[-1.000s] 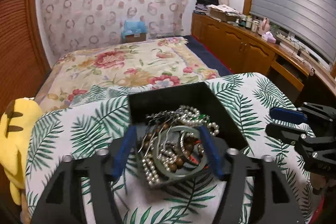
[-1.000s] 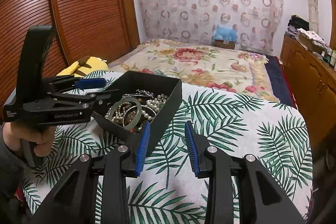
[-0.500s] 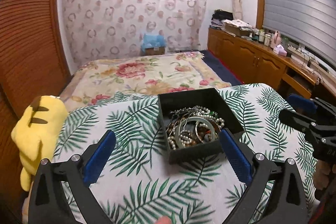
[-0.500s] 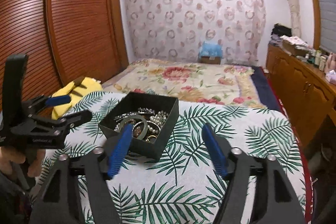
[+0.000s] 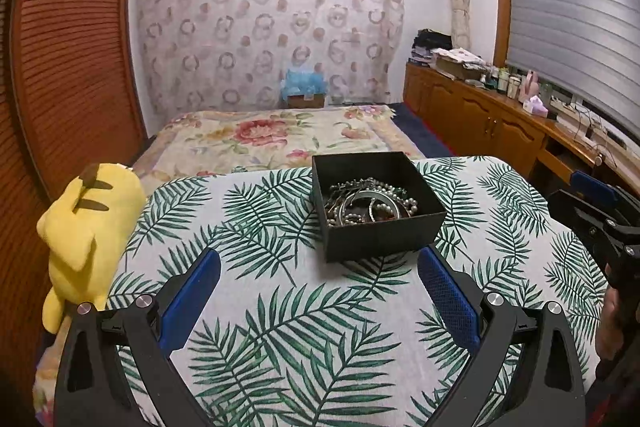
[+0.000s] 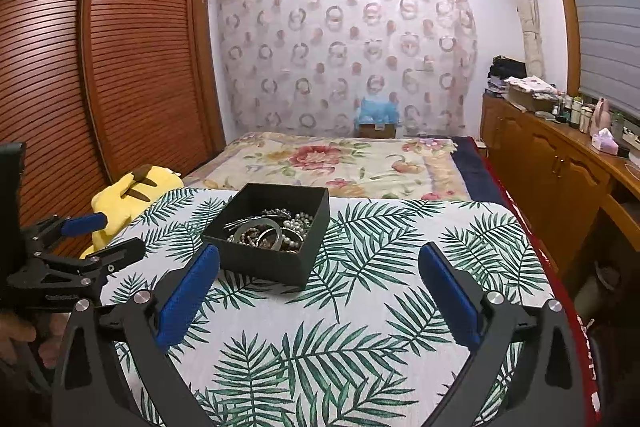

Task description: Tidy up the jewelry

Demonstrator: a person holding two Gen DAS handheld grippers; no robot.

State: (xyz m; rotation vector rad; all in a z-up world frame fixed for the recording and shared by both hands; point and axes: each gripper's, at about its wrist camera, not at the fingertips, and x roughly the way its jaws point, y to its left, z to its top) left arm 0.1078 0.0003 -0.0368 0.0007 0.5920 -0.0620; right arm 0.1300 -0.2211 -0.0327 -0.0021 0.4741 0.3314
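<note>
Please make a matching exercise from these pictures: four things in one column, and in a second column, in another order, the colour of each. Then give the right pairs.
Things:
1. box
2. plush toy
3. pads of the left tool
4. wardrobe doors

Colours:
A. yellow
B. reddish brown
C. black
D. blue

Right pairs: 1-C, 2-A, 3-D, 4-B.

The box stands open on the leaf-print cloth and holds the jewelry. Both the left tool and the right tool are open and hold nothing.
</note>
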